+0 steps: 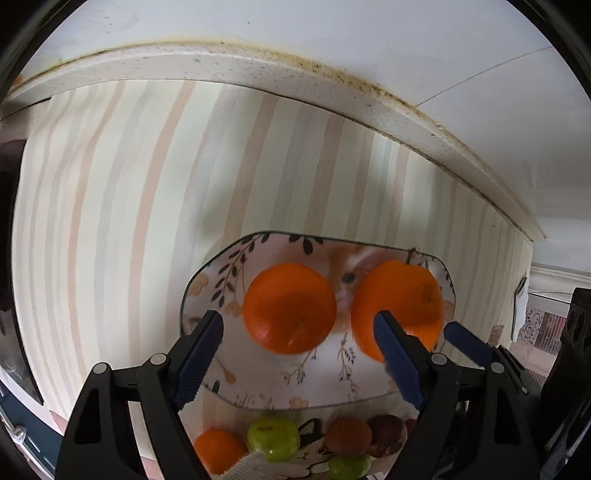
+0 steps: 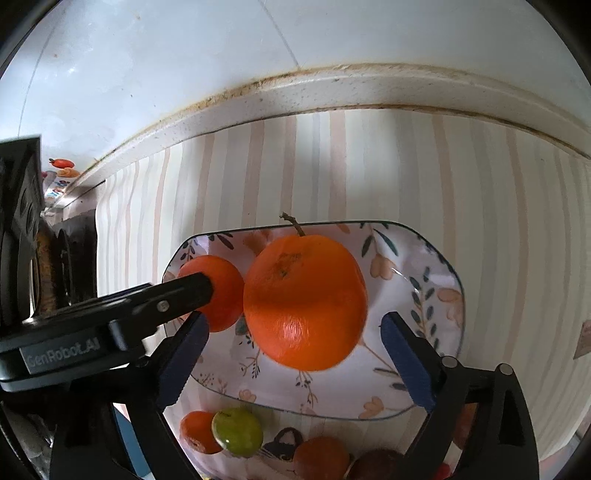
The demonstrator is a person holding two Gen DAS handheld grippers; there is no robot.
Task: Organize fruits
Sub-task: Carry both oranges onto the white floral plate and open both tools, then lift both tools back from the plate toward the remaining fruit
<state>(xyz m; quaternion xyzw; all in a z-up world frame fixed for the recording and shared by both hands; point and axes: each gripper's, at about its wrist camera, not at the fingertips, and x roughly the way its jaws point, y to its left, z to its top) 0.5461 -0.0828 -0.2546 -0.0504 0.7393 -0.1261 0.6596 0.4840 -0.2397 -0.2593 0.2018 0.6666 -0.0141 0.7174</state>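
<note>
On a pastel-striped cloth (image 1: 110, 221) edged by a speckled white counter rim (image 2: 332, 88) (grimy along its seam), the floral plate (image 2: 424, 266) carries two oranges (image 1: 290, 308) between both wide-spread grippers (image 1: 299, 354) (image 2: 291, 362).

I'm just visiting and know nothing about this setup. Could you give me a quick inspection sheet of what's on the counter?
Surface: striped cloth over a counter.
Job's things: two oranges, a stemmed one and a smaller one, on a floral plate; near plate with an orange, green and brown fruit.
Clutter: nothing seen.
Tongs: left tongs and right tongs open, holding nothing, over the floral plate.
Cables: nothing seen.
Surroundings: stained white wall.
</note>
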